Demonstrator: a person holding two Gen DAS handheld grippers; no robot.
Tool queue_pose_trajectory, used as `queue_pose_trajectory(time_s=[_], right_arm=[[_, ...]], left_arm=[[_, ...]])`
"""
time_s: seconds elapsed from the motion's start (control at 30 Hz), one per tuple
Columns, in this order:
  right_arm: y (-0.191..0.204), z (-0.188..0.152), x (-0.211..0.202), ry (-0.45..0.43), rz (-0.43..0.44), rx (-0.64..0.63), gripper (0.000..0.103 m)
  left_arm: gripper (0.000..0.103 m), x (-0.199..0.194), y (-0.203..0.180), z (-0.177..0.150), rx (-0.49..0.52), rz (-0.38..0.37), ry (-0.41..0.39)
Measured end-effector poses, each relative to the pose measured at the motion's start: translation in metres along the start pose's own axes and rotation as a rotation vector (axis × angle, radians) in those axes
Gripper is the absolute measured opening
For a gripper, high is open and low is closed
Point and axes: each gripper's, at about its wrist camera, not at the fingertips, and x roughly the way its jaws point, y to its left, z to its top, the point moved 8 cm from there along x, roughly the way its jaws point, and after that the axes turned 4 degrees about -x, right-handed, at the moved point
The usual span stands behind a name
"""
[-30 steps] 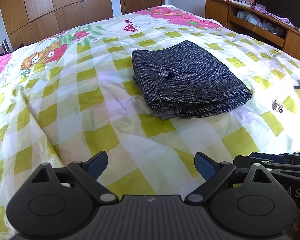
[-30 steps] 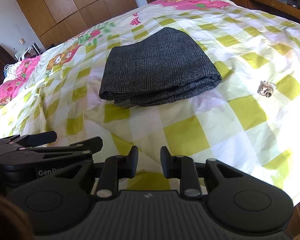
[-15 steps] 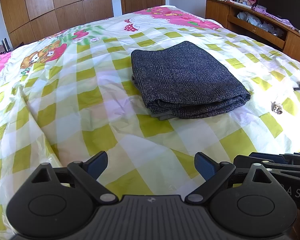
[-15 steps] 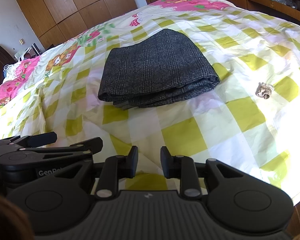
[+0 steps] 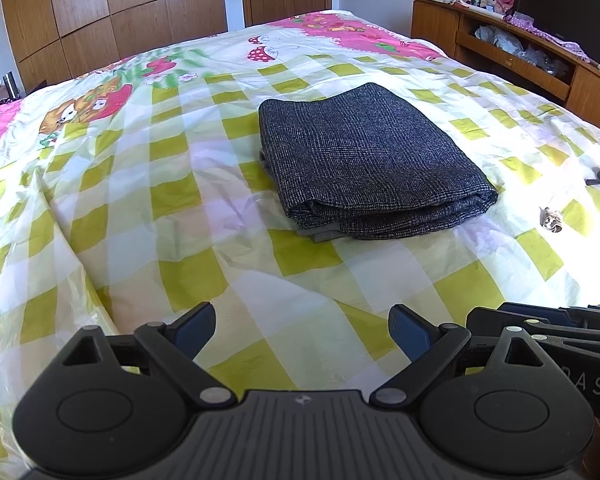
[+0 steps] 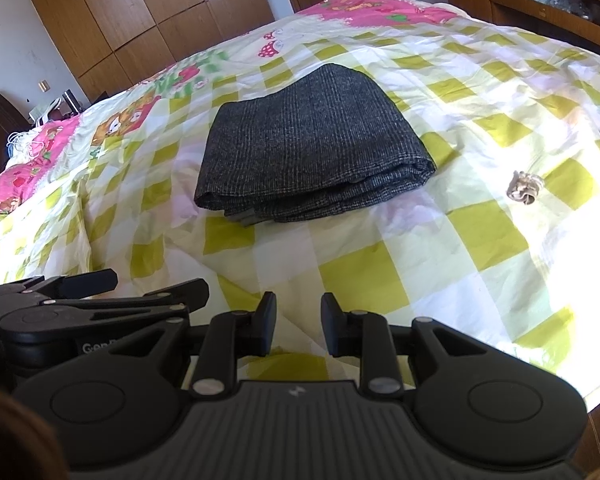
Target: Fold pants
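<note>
Dark grey woven pants lie folded in a thick rectangle on yellow-green checked bedsheet. Right gripper, fingers w/ narrow gap, empty, near bed edge; left gripper beside it.

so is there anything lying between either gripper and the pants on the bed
Nothing visible does. Only bare checked bedsheet lies between the left gripper, the right gripper and the folded pants. A small trinket sits off to the right.

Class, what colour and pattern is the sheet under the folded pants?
The sheet is checked yellow-green and white, with pink cartoon prints at its far end; the left wrist view shows it best.
</note>
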Motion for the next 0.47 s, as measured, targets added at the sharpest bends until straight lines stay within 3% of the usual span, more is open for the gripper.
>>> queue_pose_trajectory(time_s=[0.47], right_arm=[[-0.0012,0.0001,-0.0002,-0.001,0.001,0.005,0.026]], left_arm=[[0.1,0.0001,-0.002,0.0005,-0.002,0.004,-0.004]])
